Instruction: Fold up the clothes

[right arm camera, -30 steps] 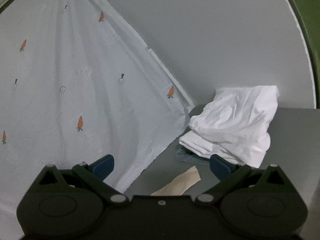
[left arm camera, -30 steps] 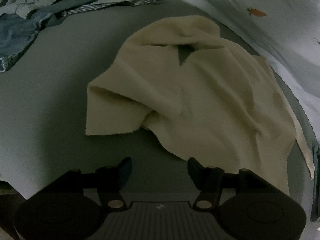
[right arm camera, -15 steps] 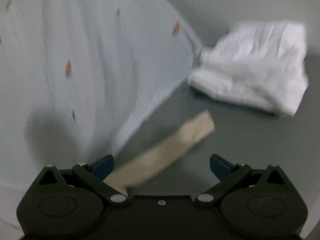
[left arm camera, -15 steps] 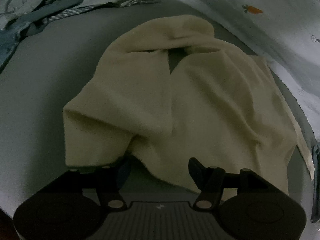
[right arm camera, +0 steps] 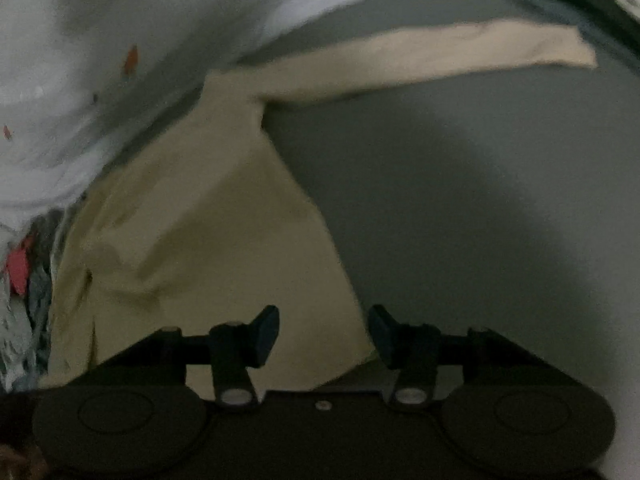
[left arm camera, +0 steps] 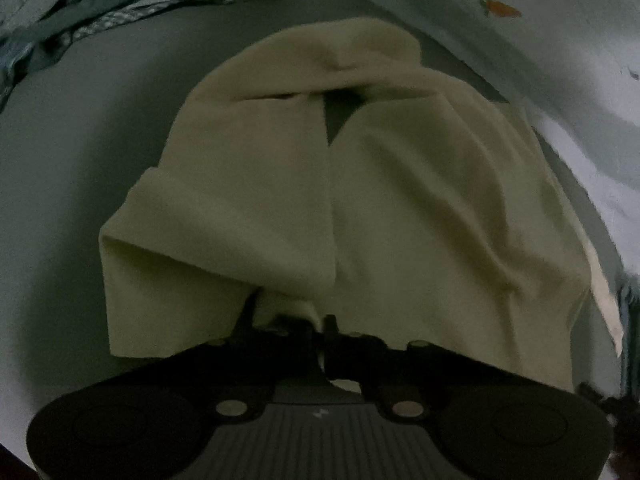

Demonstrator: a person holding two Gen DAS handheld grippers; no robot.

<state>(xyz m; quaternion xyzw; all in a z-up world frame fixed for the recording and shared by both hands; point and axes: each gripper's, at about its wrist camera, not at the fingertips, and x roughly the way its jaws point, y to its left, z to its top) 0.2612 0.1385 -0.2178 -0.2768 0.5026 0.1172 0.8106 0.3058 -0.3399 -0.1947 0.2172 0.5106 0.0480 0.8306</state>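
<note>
A cream garment (left arm camera: pixel 360 200) lies crumpled on the grey surface (left arm camera: pixel 80 152), its left part folded over. My left gripper (left arm camera: pixel 292 320) is shut on the cream garment's near hem, with cloth bunched between the fingers. In the right wrist view the same cream garment (right arm camera: pixel 192 240) lies flat, with one long sleeve (right arm camera: pixel 440 52) stretched out to the right. My right gripper (right arm camera: pixel 323 328) is open, its jaws on either side of the garment's near right edge, low over the cloth.
A white sheet with small carrot prints (left arm camera: pixel 540 40) drapes along the far right and also shows in the right wrist view (right arm camera: pixel 100 60). A pile of blue and striped clothes (left arm camera: pixel 60 12) lies at the far left. Bare grey surface (right arm camera: pixel 460 220) lies right of the garment.
My left gripper moved forward and closed on the garment's hem. My right gripper swung down from facing the sheet and white pile to hover over the garment's right edge, its jaws narrower.
</note>
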